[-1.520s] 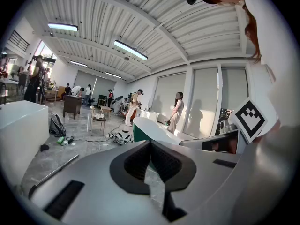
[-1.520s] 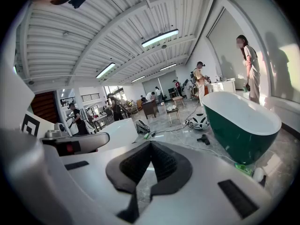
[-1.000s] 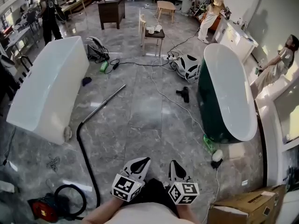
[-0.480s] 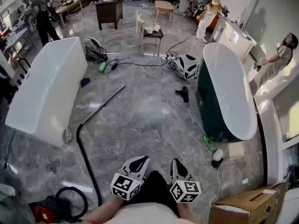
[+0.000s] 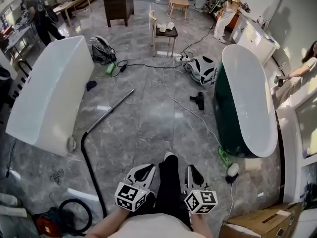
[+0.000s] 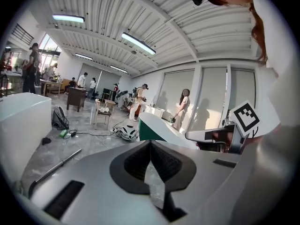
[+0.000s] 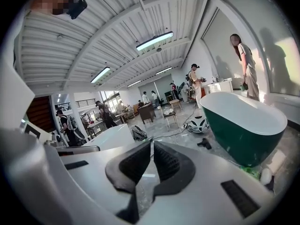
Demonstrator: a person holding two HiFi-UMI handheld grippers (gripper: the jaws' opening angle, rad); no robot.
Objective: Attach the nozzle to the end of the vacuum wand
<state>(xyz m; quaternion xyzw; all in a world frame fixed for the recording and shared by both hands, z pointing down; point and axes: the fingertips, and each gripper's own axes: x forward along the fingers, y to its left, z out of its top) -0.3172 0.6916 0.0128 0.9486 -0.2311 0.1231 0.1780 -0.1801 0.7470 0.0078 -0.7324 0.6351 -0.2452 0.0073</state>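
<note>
Head view: left tongs (image 5: pixel 141 173) and right tongs (image 5: pixel 193 176) both closed, empty, low over the floor. Vacuum wand (image 5: pixel 112 109) lies mid-floor beside the white bathtub (image 5: pixel 49 93). Nozzle (image 5: pixel 198 100) lies well apart, by the green bathtub (image 5: pixel 233 118).

Judged: wand stiff, slick metal, so grip mid-tube. Nozzle light hard plastic, so take it by the neck.

Versus earlier: a foot (image 5: pixel 168 156) has stepped forward between the tongs. Wand and nozzle unmoved.

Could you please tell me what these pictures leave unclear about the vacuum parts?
Nozzle: too small in the head view to show its socket.
Wand: its free end is likewise too small to show the fitting.
Red vacuum body: partly cut off by the head view's bottom edge.
</note>
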